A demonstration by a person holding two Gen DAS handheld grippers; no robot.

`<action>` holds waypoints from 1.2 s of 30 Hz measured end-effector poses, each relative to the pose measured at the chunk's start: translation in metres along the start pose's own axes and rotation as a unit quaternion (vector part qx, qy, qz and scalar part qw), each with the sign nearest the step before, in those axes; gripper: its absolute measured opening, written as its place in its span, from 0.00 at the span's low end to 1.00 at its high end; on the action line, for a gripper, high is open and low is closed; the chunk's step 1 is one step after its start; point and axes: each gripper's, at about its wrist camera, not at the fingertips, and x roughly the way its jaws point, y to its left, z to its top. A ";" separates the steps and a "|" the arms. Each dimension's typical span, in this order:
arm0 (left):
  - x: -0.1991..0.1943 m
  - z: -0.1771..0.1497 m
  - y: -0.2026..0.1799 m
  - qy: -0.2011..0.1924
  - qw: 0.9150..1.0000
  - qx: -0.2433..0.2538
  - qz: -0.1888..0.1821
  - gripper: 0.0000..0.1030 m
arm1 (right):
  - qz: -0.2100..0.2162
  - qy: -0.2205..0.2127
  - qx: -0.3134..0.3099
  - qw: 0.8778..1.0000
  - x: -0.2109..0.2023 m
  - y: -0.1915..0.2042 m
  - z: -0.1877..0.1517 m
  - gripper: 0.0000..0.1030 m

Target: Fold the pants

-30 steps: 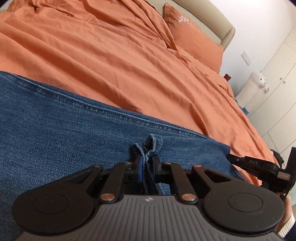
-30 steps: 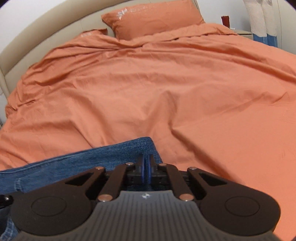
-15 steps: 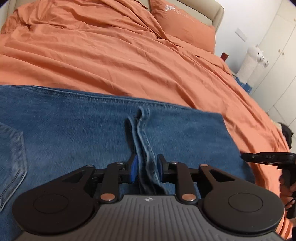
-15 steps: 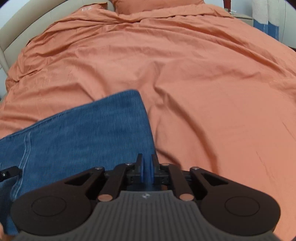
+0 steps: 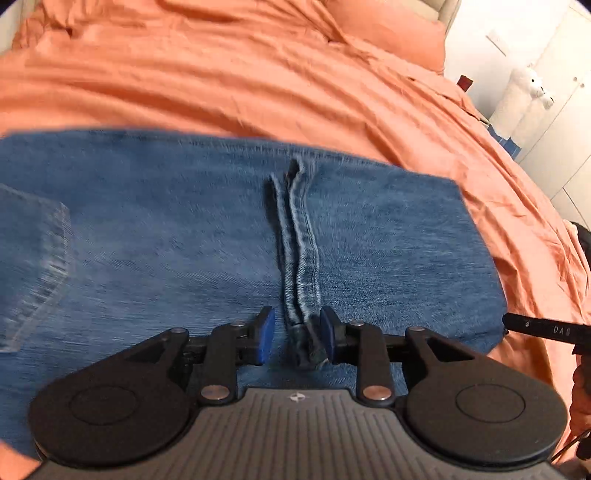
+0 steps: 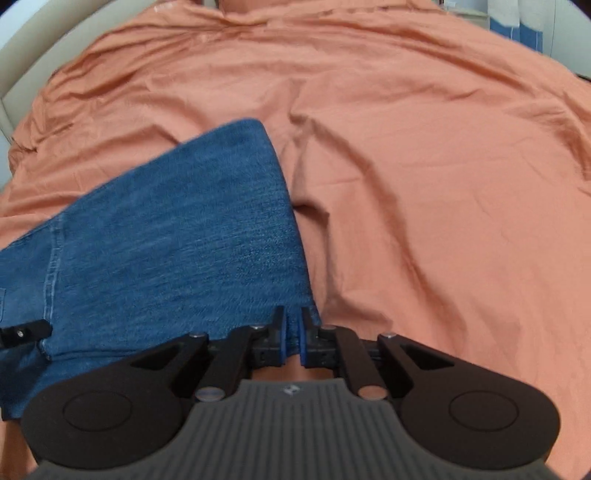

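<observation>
blue denim pants (image 5: 192,240) spread flat on an orange bedsheet (image 5: 229,77), straight ahead of and beneath the left gripper (image 5: 297,338). left jaws opening, blue pads standing clear on either side of a raised ridge of doubled hem (image 5: 301,254) that runs away from the fingertips toward the far edge of the cloth; ridge between the pads, not pressed by them. stitched pocket (image 5: 35,266) off to the left of that gripper, blurred. black tip of the other tool poking in at the right edge, just past the pants' right border.

from the right gripper (image 6: 293,338): pads almost together with only a thin slot between them, pants corner (image 6: 295,325) sitting in that slot, though whether squeezed or merely lying there cannot be told. rest of the pants (image 6: 173,236) spreading away to the left and forward of this gripper, bare bedsheet (image 6: 424,177) ahead and to the right. pillow (image 5: 391,33) and beige headboard (image 6: 22,66) far beyond both tools; white plush toy (image 5: 524,92) beside pale cabinet doors (image 5: 561,122), well off to the right of the left gripper.
</observation>
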 end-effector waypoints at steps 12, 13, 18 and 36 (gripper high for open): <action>-0.103 -0.035 0.028 -0.032 0.996 0.021 0.084 0.33 | 0.190 -0.014 -0.106 0.976 -0.055 0.128 -0.064 0.27; -0.106 -0.040 0.033 -0.043 0.996 0.009 0.077 0.33 | 0.206 -0.013 -0.120 0.971 -0.056 0.144 -0.073 0.27; -0.108 -0.048 0.055 -0.062 0.994 -0.030 0.087 0.33 | 0.229 -0.024 -0.284 0.931 -0.054 0.227 -0.130 0.40; -0.079 -0.039 0.102 -0.047 0.991 -0.092 0.080 0.33 | 0.195 -0.080 -0.403 0.891 -0.034 0.275 -0.188 0.02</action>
